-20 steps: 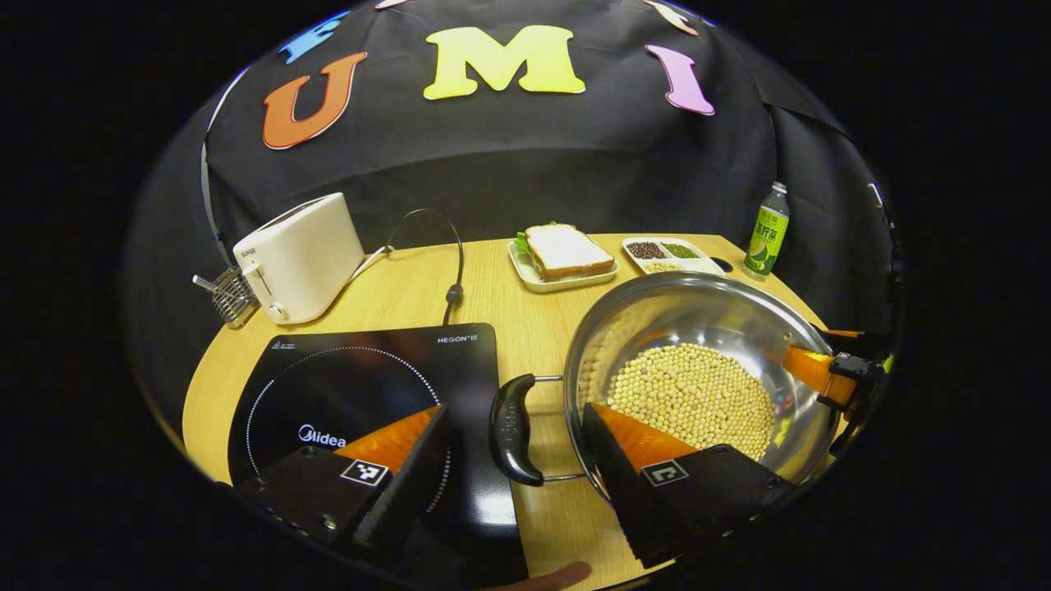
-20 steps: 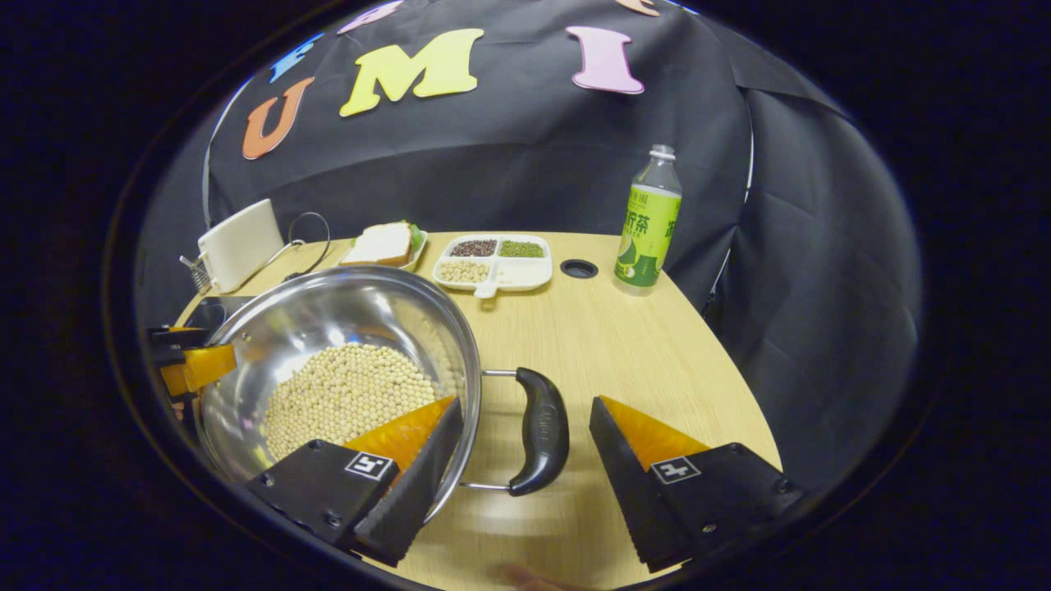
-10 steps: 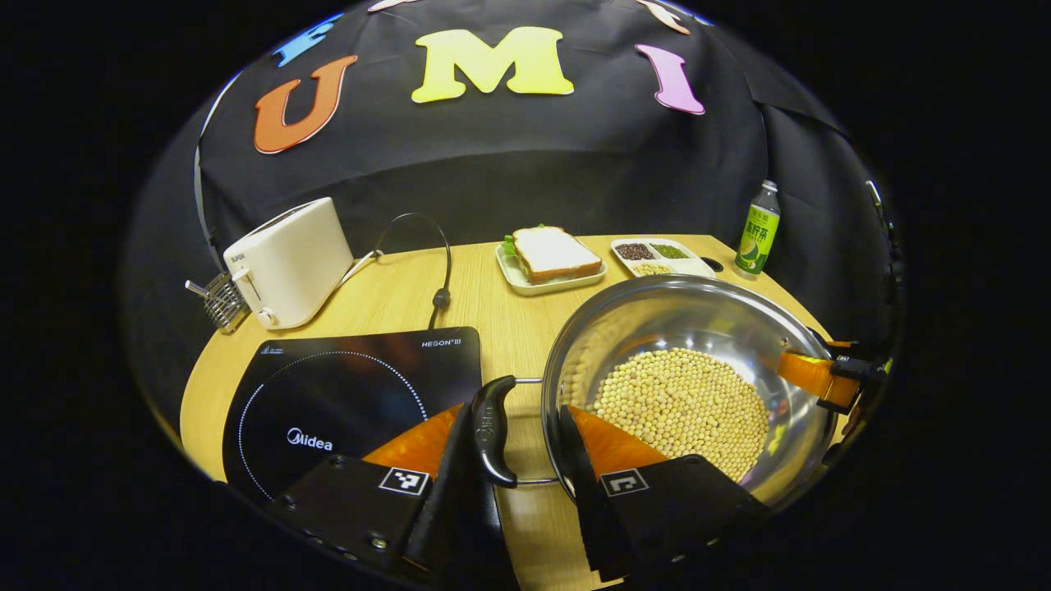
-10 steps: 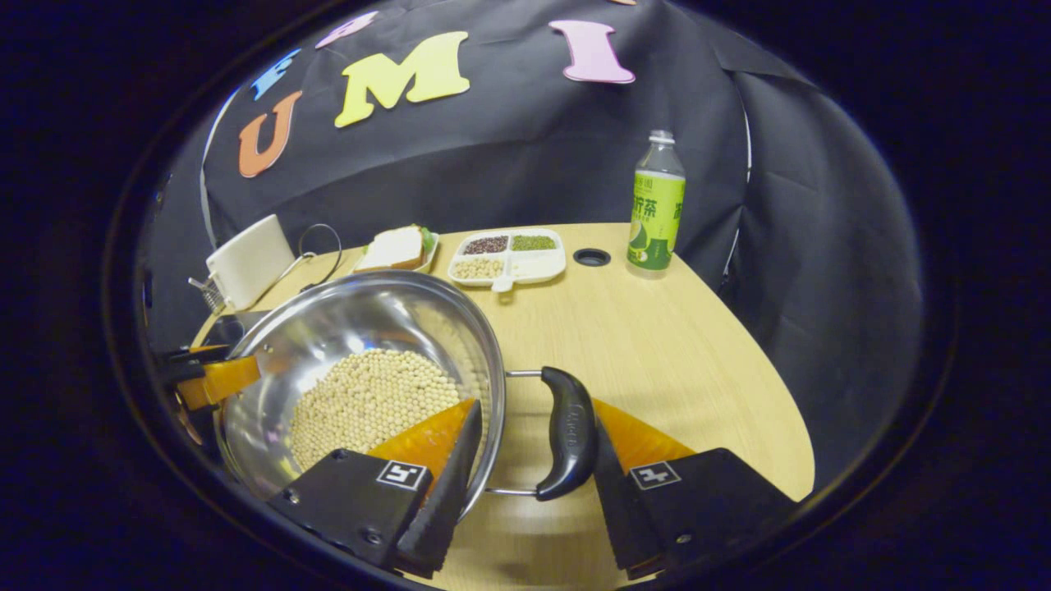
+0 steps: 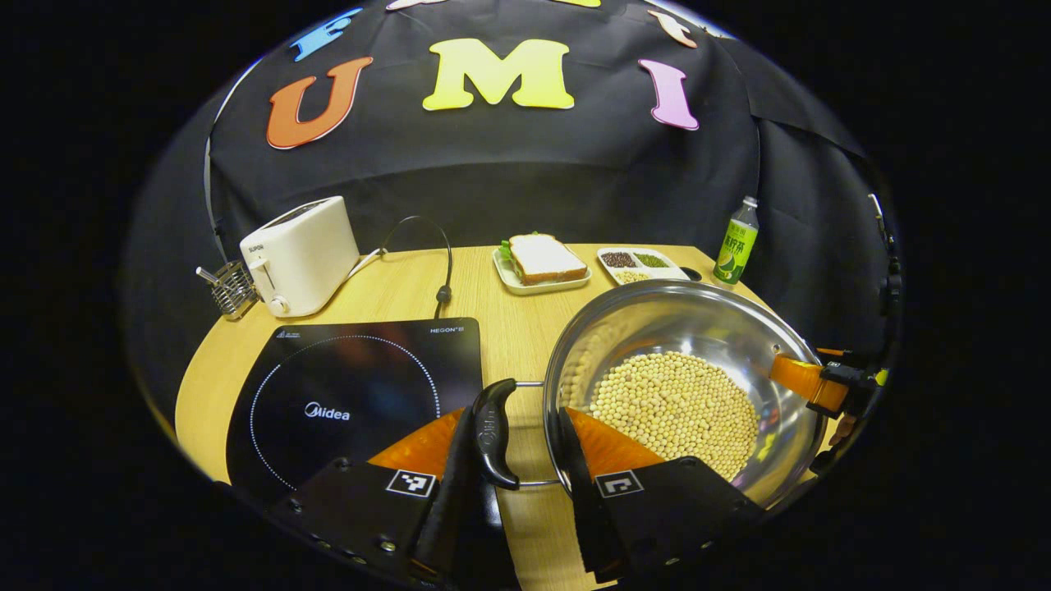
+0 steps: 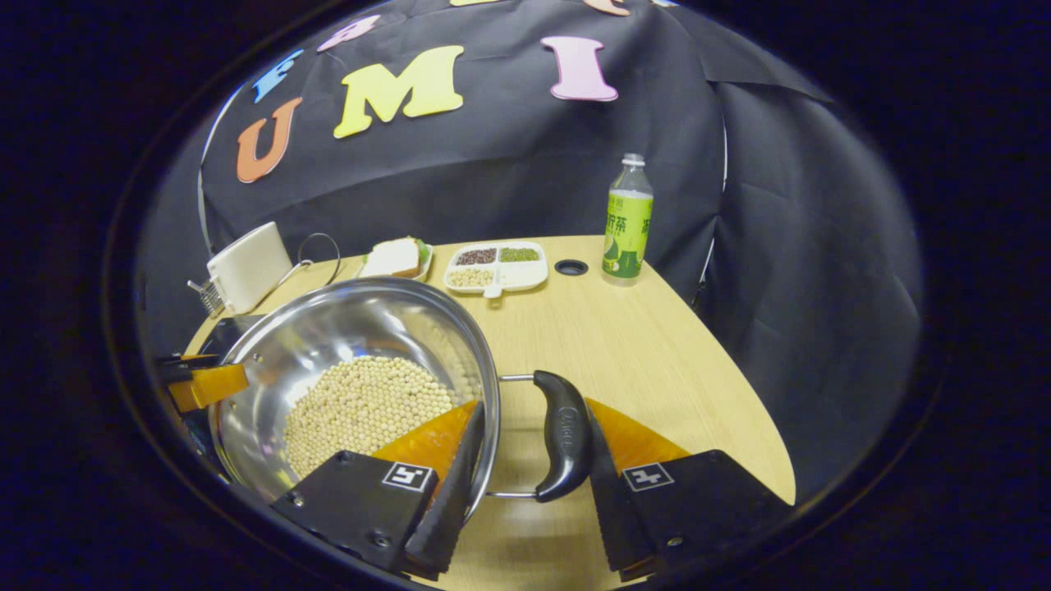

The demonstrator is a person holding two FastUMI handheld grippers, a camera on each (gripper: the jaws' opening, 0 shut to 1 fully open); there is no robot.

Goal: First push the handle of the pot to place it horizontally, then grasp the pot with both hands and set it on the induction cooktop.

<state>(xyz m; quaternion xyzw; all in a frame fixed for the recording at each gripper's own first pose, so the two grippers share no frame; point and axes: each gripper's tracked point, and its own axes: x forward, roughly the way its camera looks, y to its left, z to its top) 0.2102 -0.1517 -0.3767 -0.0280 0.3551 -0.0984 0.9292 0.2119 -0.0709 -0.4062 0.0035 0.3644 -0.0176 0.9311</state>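
A steel pot point(image 5: 698, 328) holding soybeans point(image 5: 673, 402) sits right of the black induction cooktop point(image 5: 345, 394). My left gripper point(image 5: 513, 492) is shut on the pot's near black handle point(image 5: 493, 431), one finger outside the handle and the other inside the pot wall. In the right gripper view, my right gripper point(image 6: 530, 484) is shut on the opposite black handle point(image 6: 562, 435) of the pot point(image 6: 328, 320), with one finger inside the rim. Each gripper shows across the pot in the other's view: right gripper point(image 5: 813, 382), left gripper point(image 6: 205, 384).
At the back of the wooden table point(image 6: 640, 361) stand a white toaster point(image 5: 300, 254) with its cable point(image 5: 443, 263), a wire rack point(image 5: 230, 287), a sandwich on a plate point(image 5: 542, 261), a divided dish of beans point(image 5: 636, 263) and a green bottle point(image 5: 735, 250).
Both grippers went from open, straddling the handles, to shut on them. Since then the background has shrunk and shifted slightly while the pot stays fixed between the fingers.
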